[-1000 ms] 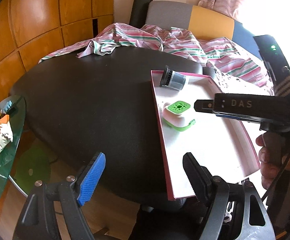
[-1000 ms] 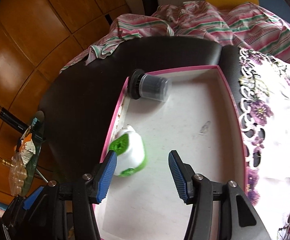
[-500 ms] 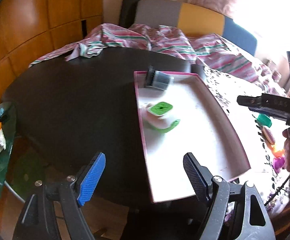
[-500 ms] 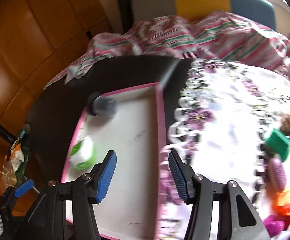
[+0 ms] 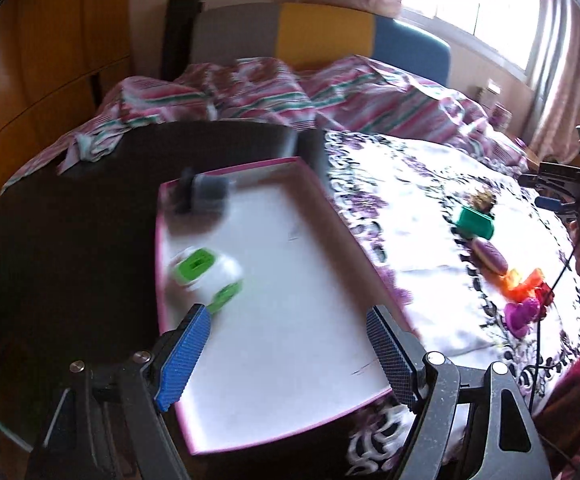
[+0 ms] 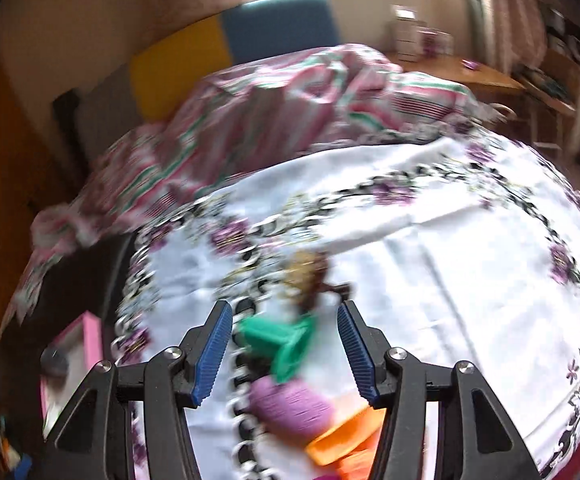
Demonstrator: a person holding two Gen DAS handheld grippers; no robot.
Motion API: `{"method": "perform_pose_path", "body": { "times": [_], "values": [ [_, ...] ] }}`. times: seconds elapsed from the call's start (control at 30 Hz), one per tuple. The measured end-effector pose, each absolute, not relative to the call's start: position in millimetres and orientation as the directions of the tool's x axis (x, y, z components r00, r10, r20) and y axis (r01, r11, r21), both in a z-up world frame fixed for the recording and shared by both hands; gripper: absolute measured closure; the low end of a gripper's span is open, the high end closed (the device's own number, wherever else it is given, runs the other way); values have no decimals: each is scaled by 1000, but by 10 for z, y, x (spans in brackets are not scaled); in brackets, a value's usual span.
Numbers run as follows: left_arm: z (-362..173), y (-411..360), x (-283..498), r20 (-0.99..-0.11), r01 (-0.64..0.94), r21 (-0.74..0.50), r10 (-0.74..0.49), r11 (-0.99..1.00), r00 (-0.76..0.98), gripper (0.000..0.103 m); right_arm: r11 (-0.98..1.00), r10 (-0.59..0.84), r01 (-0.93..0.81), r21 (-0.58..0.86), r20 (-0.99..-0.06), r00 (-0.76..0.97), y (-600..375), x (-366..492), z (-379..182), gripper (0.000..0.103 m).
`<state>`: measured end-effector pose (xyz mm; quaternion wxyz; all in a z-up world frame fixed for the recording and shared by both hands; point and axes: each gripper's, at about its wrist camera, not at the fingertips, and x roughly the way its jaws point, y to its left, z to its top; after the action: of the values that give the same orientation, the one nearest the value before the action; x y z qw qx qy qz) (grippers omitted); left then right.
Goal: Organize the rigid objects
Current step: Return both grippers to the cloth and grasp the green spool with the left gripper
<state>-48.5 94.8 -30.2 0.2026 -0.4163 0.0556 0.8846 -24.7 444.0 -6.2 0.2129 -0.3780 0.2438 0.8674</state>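
Note:
A pink-rimmed white tray (image 5: 330, 208) lies on the dark table and holds a white and green object (image 5: 205, 276) and a grey cylinder with a black cap (image 5: 205, 194). My left gripper (image 5: 290, 356) is open and empty above the tray's near end. My right gripper (image 6: 285, 348) is open above a row of small toys on the floral cloth: a green piece (image 6: 281, 340), a purple oval (image 6: 290, 404) and an orange piece (image 6: 346, 436). The green piece (image 5: 474, 222) also shows in the left wrist view. The right gripper (image 5: 558, 192) appears there at the far right.
A white floral tablecloth (image 6: 430, 248) covers the right part of the table. A striped pink cloth (image 5: 249, 96) is heaped at the back before a grey, yellow and blue chair back (image 5: 322, 32). A brown fuzzy object (image 6: 306, 272) lies beyond the green piece.
My right gripper has swung right from over the tray to above the toys on the floral cloth. My left gripper has turned right toward the tray. Both stay open.

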Motion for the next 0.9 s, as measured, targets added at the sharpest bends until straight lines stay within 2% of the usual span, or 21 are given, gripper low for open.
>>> {"method": "perform_pose_path", "body": {
  "times": [0.07, 0.13, 0.2, 0.3, 0.63, 0.9],
  "values": [
    [-279, 1120, -510, -758, -437, -75, 336, -896, -559, 22, -759, 208, -593, 268, -763, -612, 4610, -170, -169, 47],
    [-257, 1327, -542, -760, -478, -75, 361, -875, -541, 16, -727, 217, -622, 292, -761, -611, 4740, -74, -319, 46],
    [-235, 1612, -577, -756, -532, -64, 389, -844, -527, 10, -682, 196, -667, 300, -804, -562, 4843, 8, -476, 46],
    [-257, 2040, -640, -759, -605, -61, 430, -794, -488, 3, -641, 177, -664, 385, -768, -616, 4976, 121, -421, 45],
    [-427, 3453, -837, -801, -794, -65, 506, -605, -319, 3, -576, 109, -656, 487, -750, -653, 5084, 184, -449, 44],
    [-786, 4213, -1093, -858, -837, -5, 432, -547, -278, 3, -544, 73, -641, 541, -731, -678, 5140, 218, -468, 43]
  ]
}}
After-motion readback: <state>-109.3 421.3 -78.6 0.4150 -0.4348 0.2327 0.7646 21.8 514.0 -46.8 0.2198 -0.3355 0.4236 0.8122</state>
